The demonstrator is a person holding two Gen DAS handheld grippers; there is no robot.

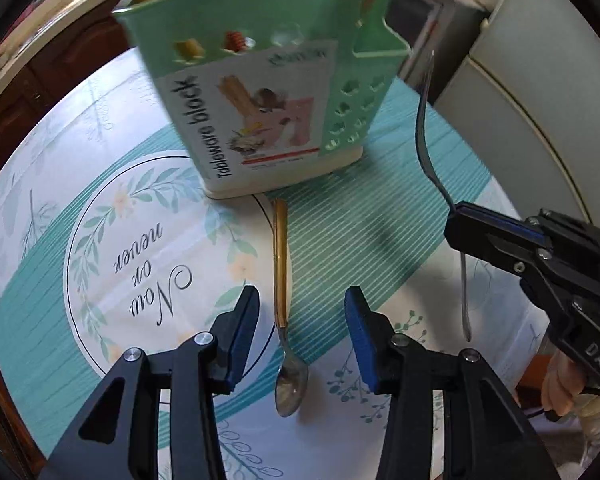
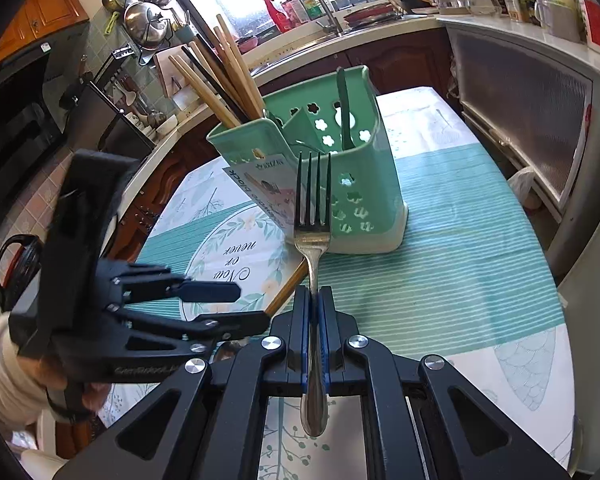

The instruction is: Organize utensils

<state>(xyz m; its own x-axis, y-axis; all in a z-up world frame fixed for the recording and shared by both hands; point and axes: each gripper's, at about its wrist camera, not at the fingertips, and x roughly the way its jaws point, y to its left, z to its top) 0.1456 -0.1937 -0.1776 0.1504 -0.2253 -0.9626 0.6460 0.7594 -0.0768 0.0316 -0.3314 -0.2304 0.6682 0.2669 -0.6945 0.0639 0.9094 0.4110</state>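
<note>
The table [image 1: 400, 184] is covered with a cloth in white and teal stripes, with a printed round wreath and the words "Now or never". On the far part of it stands the green utensil holder [image 2: 364, 184], a plastic box with flower-shaped holes and a paper label that reads "Tableware block". In its rear compartment stand several long chopsticks [image 2: 224, 76], leaning to the left, and a dark green utensil stands in the compartment on the right side.

The right gripper [image 2: 315, 316] is above the table, in front of the holder. Its two fingers are pressed together on the handle of a silver fork [image 2: 313, 216]. The fork is upright, tines pointing up, and the end of the handle hangs below the fingers. In the left wrist view this fork [image 1: 426, 132] is seen to the right of the holder and not touching it.

The left gripper [image 1: 302, 328] is low over the table with its fingers spread wide apart. Between them, on the cloth, lies a spoon [image 1: 286, 316] with a golden handle and a silver bowl. The handle points toward the holder and its end is just beside the base; the bowl is near the camera. The fingers do not touch the spoon.
</note>
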